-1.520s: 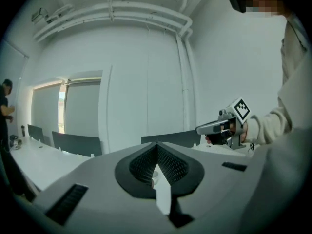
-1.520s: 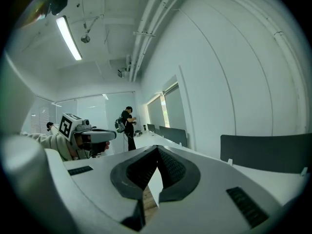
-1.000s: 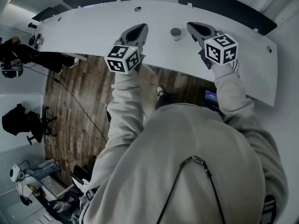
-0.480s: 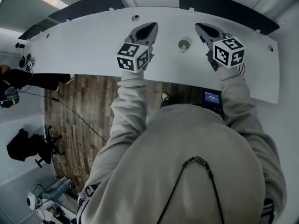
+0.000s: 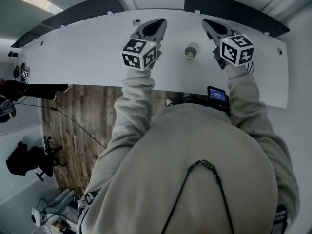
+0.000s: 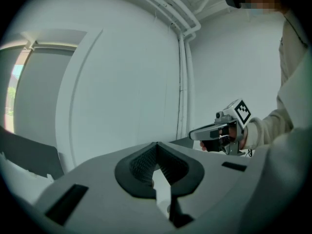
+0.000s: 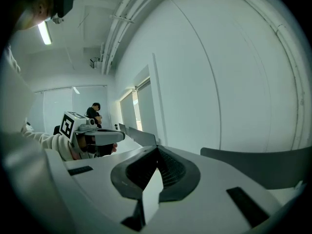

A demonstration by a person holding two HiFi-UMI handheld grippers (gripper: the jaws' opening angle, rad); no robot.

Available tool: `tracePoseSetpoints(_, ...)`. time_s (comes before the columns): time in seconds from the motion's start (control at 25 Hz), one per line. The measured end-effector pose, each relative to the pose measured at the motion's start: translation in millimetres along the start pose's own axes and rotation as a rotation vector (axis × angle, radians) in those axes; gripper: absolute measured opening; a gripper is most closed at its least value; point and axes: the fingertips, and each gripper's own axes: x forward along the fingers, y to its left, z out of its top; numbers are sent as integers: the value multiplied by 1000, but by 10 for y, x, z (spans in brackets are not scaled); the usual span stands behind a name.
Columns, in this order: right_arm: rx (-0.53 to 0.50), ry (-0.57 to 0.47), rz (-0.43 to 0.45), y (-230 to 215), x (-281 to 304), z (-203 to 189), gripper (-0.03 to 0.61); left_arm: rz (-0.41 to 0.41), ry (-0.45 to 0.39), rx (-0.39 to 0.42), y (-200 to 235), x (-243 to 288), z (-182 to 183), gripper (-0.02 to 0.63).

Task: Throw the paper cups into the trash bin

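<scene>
One small paper cup [image 5: 190, 51] stands upright on the white table [image 5: 87, 57], seen from above. It sits between my two grippers and touches neither. My left gripper [image 5: 160, 22] hovers to its left, jaws shut and empty. To the cup's right my right gripper [image 5: 207, 22] is also shut with nothing in it. In the left gripper view the left gripper [image 6: 156, 145] points at a white wall, with the right gripper [image 6: 219, 130] beside it. The right gripper view shows the right gripper [image 7: 157, 150] closed to a point. No trash bin is in view.
Dark chair backs [image 5: 234, 6] stand behind the table's far edge. A dark device with a lit screen [image 5: 217, 94] sits below the near table edge. Wooden floor [image 5: 83, 116] with cables lies to the left. A person [image 7: 93, 112] stands far down the room.
Both grippers have moved forward over the table, so their tips now reach past the cup. The cup has stayed where it was. Jaws stayed shut.
</scene>
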Motion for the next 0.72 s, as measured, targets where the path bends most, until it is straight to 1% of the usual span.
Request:
tracePoseSetpoints(0.12,-13,-15,20,-12,117,147,18,5,-10,14,74,45,140,-6)
tracePoseSetpoints(0.32,-14,-11,51,-7,248,151,18,15,-17,16,108,116,192,-6)
tracePoseSetpoints(0.52,1,3,31,-115,255,87,18,3,-28,3,135,182,189,-6)
tracePoseSetpoints(0.72,5,16,27,-160,315,30,18,7,-13,-13,210,237,111,-6)
